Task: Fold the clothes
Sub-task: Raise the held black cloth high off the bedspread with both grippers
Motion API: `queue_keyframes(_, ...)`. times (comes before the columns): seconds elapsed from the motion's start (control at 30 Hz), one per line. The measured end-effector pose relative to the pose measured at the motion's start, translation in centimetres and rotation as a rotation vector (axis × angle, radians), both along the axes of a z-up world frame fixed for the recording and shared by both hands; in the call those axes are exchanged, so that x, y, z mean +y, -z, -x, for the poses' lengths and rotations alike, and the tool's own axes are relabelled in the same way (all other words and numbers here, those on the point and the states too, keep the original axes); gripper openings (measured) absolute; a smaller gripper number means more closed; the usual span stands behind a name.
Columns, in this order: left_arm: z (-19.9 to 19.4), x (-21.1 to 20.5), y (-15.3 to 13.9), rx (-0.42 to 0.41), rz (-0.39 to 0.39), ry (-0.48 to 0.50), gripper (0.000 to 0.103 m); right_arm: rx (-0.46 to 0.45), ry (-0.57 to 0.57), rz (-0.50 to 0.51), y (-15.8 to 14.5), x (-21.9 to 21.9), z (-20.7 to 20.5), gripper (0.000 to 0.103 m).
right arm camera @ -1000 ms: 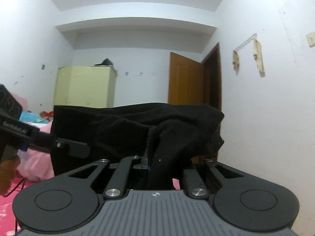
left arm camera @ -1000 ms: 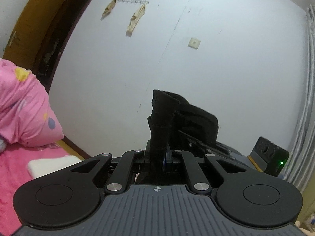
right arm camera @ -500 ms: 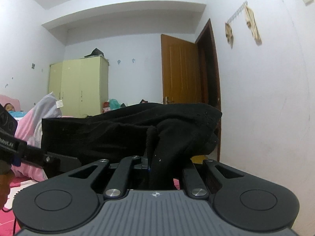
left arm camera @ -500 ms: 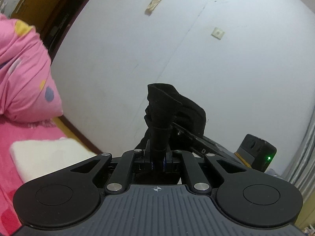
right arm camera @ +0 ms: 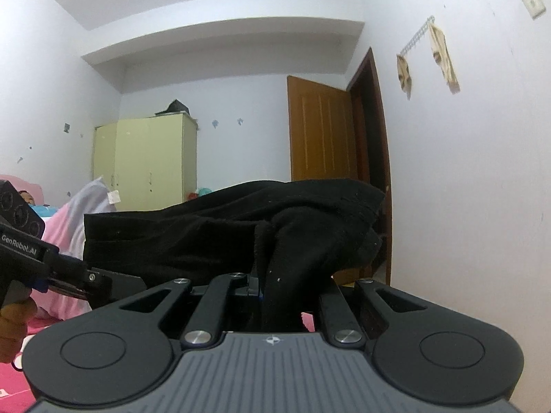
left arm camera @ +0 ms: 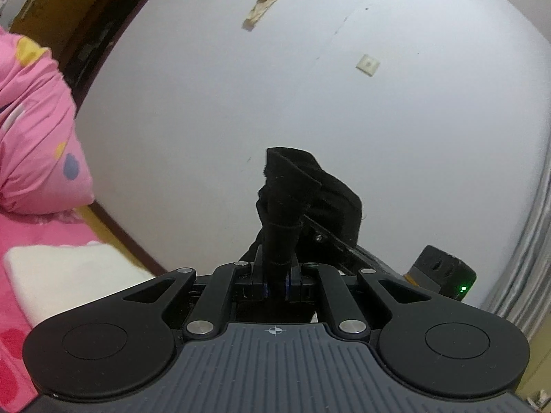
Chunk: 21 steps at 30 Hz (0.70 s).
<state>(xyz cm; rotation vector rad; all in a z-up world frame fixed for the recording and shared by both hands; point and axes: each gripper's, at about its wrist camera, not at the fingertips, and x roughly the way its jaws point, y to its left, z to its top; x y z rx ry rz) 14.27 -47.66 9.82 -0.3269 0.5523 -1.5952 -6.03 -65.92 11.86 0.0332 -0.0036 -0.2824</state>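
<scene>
A black garment (right arm camera: 213, 237) hangs stretched between my two grippers, held up in the air. In the right wrist view my right gripper (right arm camera: 275, 287) is shut on one bunched edge of it. The cloth runs left to the left gripper's fingers (right arm camera: 103, 280), with a hand (right arm camera: 13, 316) on that tool's handle. In the left wrist view my left gripper (left arm camera: 275, 277) is shut on the other edge, and the black garment (left arm camera: 289, 189) stands up in a fold above the jaws. The right gripper's body (left arm camera: 440, 272), its green light on, lies just behind to the right.
A pink bed sheet (left arm camera: 38, 237) with a white folded piece (left arm camera: 69, 272) lies low on the left, and a pink quilt (left arm camera: 31, 130) is heaped above it. A white wall (left arm camera: 275, 86) is close ahead, with a grey curtain (left arm camera: 530, 268) at right. Farther off stand a brown door (right arm camera: 320, 130) and a pale green wardrobe (right arm camera: 144, 161).
Both grippers have sunk and moved sideways together, the black garment still clamped between them. The bed and the white folded piece now show more in the left view.
</scene>
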Motion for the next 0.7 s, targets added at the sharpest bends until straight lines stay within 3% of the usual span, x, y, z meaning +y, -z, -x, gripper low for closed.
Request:
queue_keyframes(0.3, 0.8, -0.1, 0.1, 0.021, 0.015, 0.009, 0.006, 0.009, -0.013, 0.010, -1.0, 0.4, 0.7, 0.009)
queue_keyframes(0.7, -4.6, -1.1, 4.2, 0.109, -0.022, -0.065, 0.006, 0.085, -0.049, -0.025, 2.1, -1.7, -5.5, 0.009)
